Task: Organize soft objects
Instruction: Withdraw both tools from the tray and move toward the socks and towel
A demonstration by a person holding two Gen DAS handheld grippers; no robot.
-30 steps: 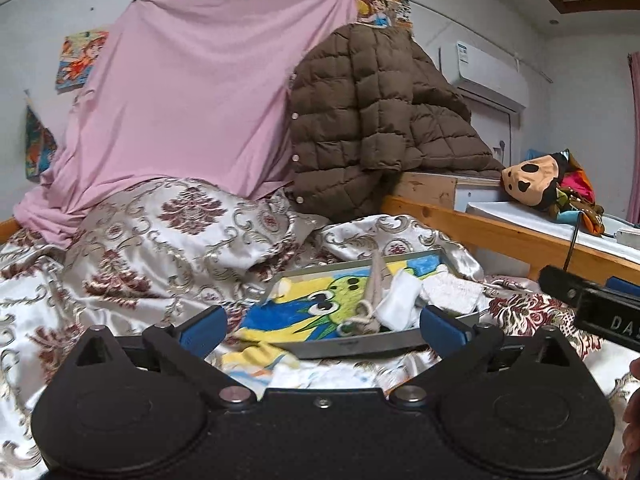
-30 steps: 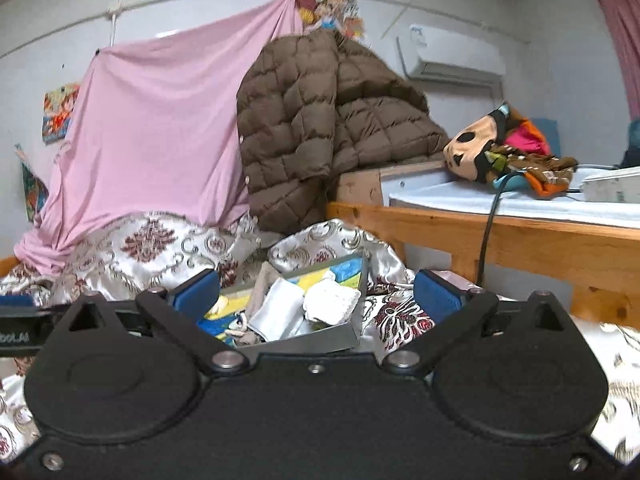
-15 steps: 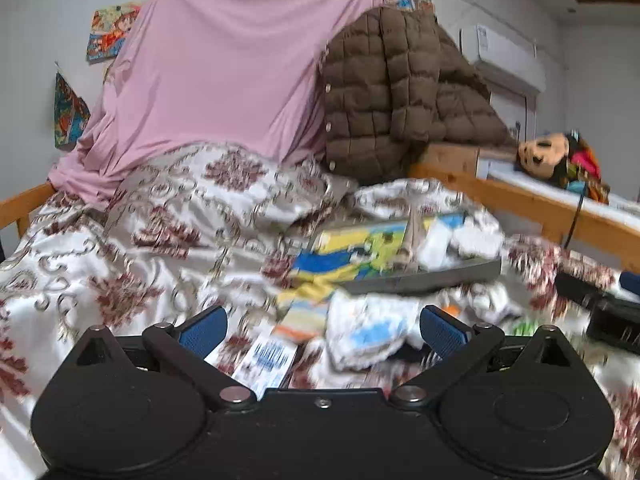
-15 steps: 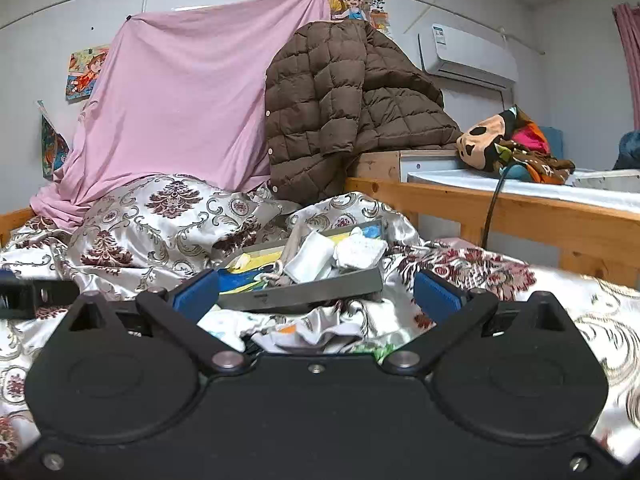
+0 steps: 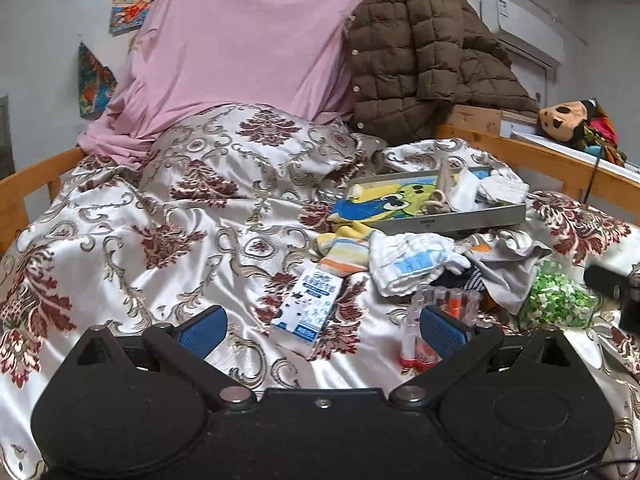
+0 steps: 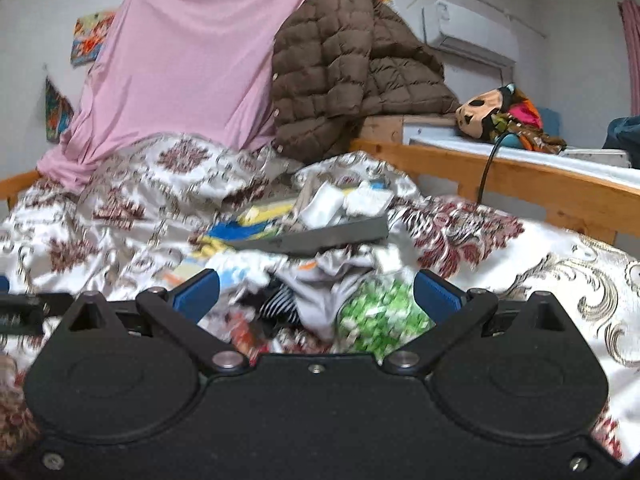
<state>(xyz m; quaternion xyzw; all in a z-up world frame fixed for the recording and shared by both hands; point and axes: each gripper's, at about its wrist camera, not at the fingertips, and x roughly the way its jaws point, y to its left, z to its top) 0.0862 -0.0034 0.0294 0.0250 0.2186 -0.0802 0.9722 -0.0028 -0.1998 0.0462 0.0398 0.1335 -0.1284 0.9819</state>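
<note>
1. The left gripper (image 5: 322,326) hangs low over a satin bedspread with dark red damask flowers (image 5: 160,216). Its blue-padded fingers are spread wide and hold nothing.
2. Between those fingers, a little farther off, a white and blue printed carton (image 5: 307,307) lies flat on the cover. Just right of it, near the right finger, lies a clear pack of small tubes with red and orange contents (image 5: 440,312).
3. The right gripper (image 6: 316,294) is also spread wide and empty. Its view is blurred.
4. Between its fingers sits a heap of soft things: a grey crumpled cloth (image 6: 324,292), a black and white striped fabric piece (image 6: 278,308) and a clear bag of green and white bits (image 6: 380,316).
5. In the left view, a white quilted cloth with blue patches (image 5: 412,258) lies at the near edge of a grey shallow tray (image 5: 472,216), with a striped yellow and orange cloth (image 5: 346,246) just left of it.
6. The tray rests tilted on the bedspread, right of centre and beyond the heap. It holds a yellow and blue cartoon-print towel (image 5: 384,200) and folded white cloths (image 5: 496,190).
7. Far behind, a pink sheet (image 5: 248,40) hangs against the wall, with a brown quilted puffer jacket (image 5: 420,60) to its right.
</note>
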